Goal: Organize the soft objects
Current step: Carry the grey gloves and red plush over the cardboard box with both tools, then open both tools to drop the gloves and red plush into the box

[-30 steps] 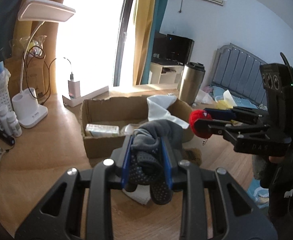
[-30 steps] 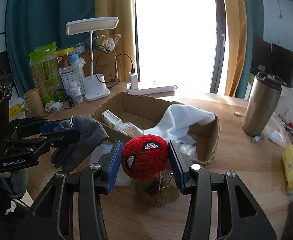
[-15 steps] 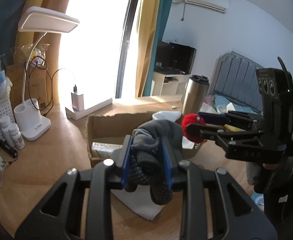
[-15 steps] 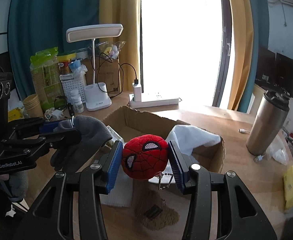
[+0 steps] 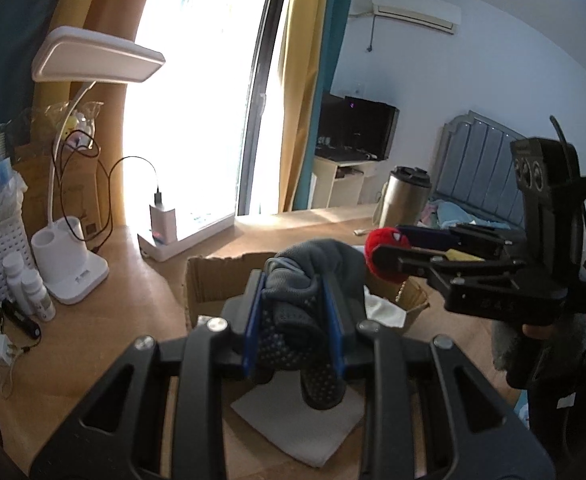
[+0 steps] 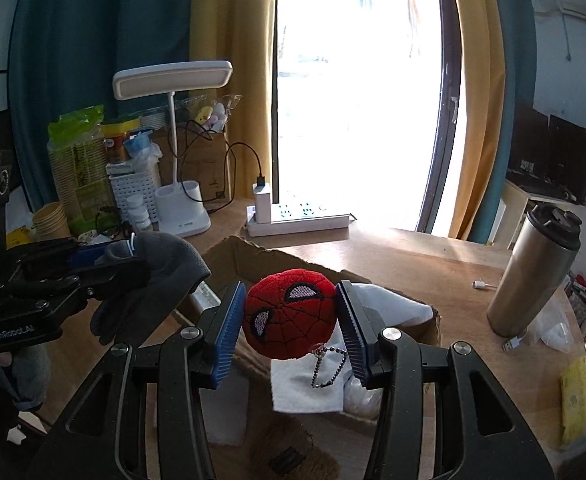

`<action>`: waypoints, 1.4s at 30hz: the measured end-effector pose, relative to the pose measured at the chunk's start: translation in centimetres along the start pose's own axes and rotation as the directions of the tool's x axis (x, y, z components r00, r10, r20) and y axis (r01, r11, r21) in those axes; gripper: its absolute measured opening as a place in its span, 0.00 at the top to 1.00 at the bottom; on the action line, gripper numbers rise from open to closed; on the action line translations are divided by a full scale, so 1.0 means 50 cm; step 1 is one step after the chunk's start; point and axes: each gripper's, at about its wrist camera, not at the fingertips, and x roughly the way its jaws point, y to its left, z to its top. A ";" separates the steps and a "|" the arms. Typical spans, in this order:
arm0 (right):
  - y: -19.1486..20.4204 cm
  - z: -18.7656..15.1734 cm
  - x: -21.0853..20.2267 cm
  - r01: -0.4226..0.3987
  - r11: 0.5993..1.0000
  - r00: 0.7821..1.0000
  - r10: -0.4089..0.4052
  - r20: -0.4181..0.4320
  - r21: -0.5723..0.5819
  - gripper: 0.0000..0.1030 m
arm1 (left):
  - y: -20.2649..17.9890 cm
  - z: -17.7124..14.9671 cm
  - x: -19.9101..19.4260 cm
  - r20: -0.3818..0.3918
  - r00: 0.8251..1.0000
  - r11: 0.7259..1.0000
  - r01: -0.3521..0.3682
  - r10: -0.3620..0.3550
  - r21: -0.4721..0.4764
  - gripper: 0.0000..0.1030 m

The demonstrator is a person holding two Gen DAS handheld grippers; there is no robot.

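While gripping a grey glove (image 6: 161, 264), left gripper (image 6: 105, 264) reads "GenRobot.AI".

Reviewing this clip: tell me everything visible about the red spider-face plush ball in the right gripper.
The red plush ball is a round, fuzzy stuffed head with black embroidered web lines and two white, black-rimmed eyes. A silver bead chain with a clasp hangs from its underside. The right gripper is shut on it, one blue pad against each side, and nothing else touches it. It hangs in the air above the near edge of the cardboard box, over white cloth. The left wrist view shows it level with the grey glove.
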 end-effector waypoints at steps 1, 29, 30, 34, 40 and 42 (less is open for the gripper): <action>-0.002 0.002 0.004 -0.001 1.000 1.000 0.001 0.001 0.002 0.52 | -0.001 0.001 0.002 0.000 1.000 1.000 -0.001 0.001 0.003 0.72; -0.076 -0.005 0.114 0.023 0.998 0.998 -0.019 -0.063 0.060 0.52 | 0.012 0.030 0.126 -0.025 1.000 1.000 -0.010 0.010 -0.011 0.72; -0.077 -0.007 0.119 0.027 0.998 0.997 -0.023 -0.071 0.061 0.52 | 0.016 0.027 0.136 -0.036 0.999 1.000 -0.012 0.011 -0.022 0.72; -0.083 -0.016 0.138 0.038 0.997 0.994 -0.031 -0.103 0.068 0.52 | 0.030 0.019 0.164 -0.068 0.998 0.997 0.001 -0.006 -0.074 0.72; -0.081 -0.040 0.183 0.058 0.997 0.978 -0.047 -0.204 0.046 0.52 | 0.036 0.013 0.186 -0.087 0.996 0.995 0.011 -0.020 -0.096 0.71; -0.083 -0.047 0.195 0.059 0.997 0.971 -0.047 -0.235 0.046 0.52 | 0.038 0.010 0.193 -0.094 0.995 0.995 0.011 -0.020 -0.096 0.71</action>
